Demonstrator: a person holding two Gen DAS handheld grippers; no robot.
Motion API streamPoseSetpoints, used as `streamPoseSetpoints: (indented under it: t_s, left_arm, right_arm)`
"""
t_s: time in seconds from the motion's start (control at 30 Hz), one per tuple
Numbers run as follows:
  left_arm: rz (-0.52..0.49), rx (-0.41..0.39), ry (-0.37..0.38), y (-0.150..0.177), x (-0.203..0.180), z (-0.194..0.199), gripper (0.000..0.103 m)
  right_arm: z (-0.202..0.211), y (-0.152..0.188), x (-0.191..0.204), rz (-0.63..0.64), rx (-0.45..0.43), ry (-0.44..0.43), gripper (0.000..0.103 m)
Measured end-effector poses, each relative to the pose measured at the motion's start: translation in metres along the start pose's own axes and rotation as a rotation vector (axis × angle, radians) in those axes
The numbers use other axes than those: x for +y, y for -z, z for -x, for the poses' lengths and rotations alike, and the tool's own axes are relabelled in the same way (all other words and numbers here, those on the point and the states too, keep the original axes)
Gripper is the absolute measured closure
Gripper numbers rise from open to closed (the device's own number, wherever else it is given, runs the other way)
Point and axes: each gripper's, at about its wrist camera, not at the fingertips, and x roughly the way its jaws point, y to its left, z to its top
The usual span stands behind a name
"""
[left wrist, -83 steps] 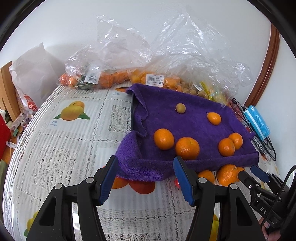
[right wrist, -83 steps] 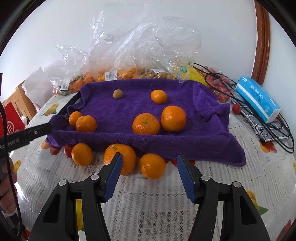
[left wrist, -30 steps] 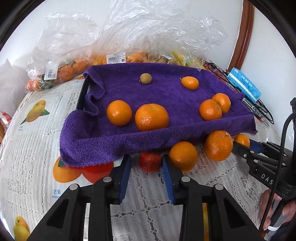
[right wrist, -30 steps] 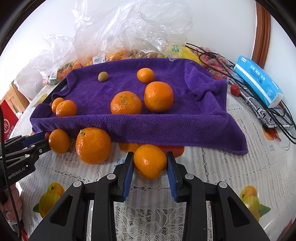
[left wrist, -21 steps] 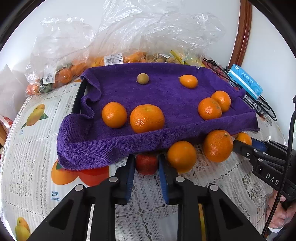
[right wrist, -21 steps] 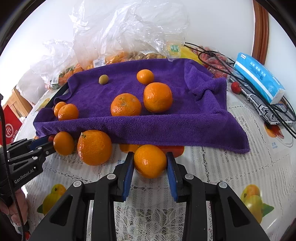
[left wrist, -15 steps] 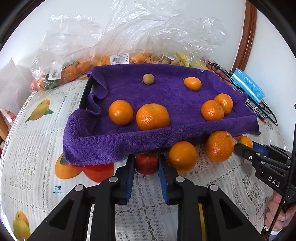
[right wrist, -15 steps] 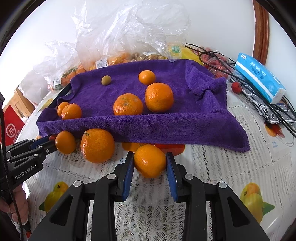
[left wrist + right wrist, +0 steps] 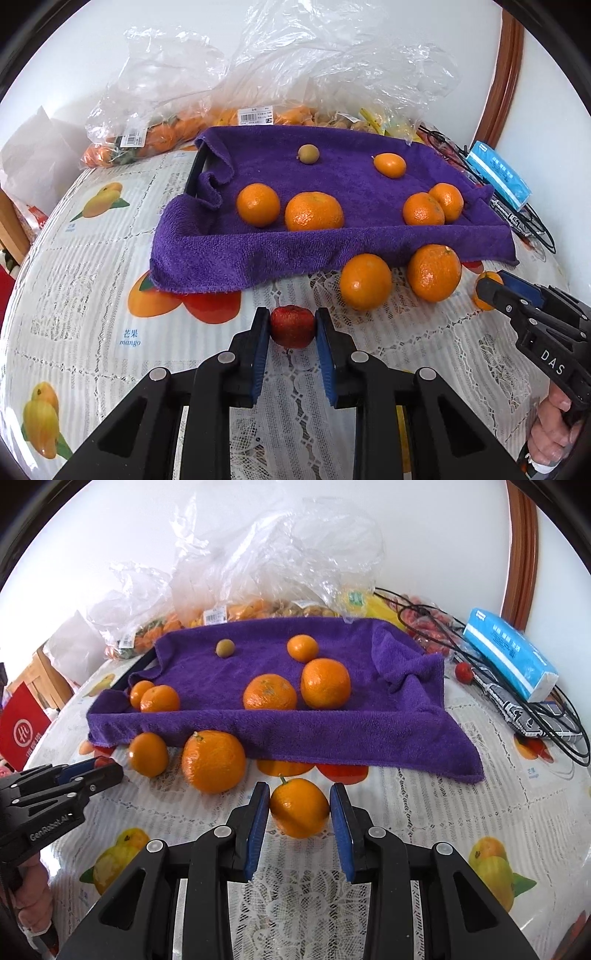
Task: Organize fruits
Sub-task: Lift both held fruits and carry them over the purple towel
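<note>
My left claw (image 9: 291, 328) is clamped on a small red fruit (image 9: 291, 326), my right claw (image 9: 300, 814) on an orange (image 9: 299, 808), both low centre of frame. Six fruits lie on the purple towel (image 9: 332, 177) above; two oranges (image 9: 365, 281) wait on the table (image 9: 92, 277).

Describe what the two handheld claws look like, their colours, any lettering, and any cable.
Both are black plastic. The left claw and right claw each have two angular fingers lined with blue pads, with round silver pivot pins. White lettering marks the bodies: "GenRobot.AI" on the left one, "DAS" on the right. A thin black cable runs by the left handle. No sleeve shows.
</note>
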Motion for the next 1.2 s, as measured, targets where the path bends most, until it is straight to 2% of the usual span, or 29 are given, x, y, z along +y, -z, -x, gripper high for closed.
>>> streamPoseSetpoints:
  t_s: [0.07, 0.27, 0.53, 0.63, 0.97, 1.2]
  left_arm:
    - [0.004, 0.002, 0.009, 0.002, 0.0, -0.001, 0.079]
    - [0.032, 0.0, -0.006, 0.003, 0.004, 0.0, 0.079]
    - [0.021, 0.003, -0.02, 0.004, 0.001, 0.001, 0.079]
    - [0.022, 0.003, -0.021, 0.004, 0.001, 0.0, 0.079]
    - [0.024, 0.0, -0.028, 0.003, 0.0, 0.001, 0.079]
    - [0.019, -0.026, -0.004, 0.003, -0.002, 0.011, 0.079]
  right_arm:
    - [-0.001, 0.004, -0.006, -0.033, 0.004, -0.043, 0.069]
    - [0.0, 0.006, -0.024, -0.126, -0.004, -0.076, 0.07]
    - [-0.006, 0.006, -0.022, -0.125, 0.025, -0.088, 0.069]
    - [-0.012, 0.004, -0.021, -0.124, 0.057, -0.062, 0.07]
    - [-0.013, 0.004, -0.019, -0.128, 0.052, -0.069, 0.07]
    - [-0.008, 0.005, -0.024, -0.149, 0.025, -0.084, 0.07]
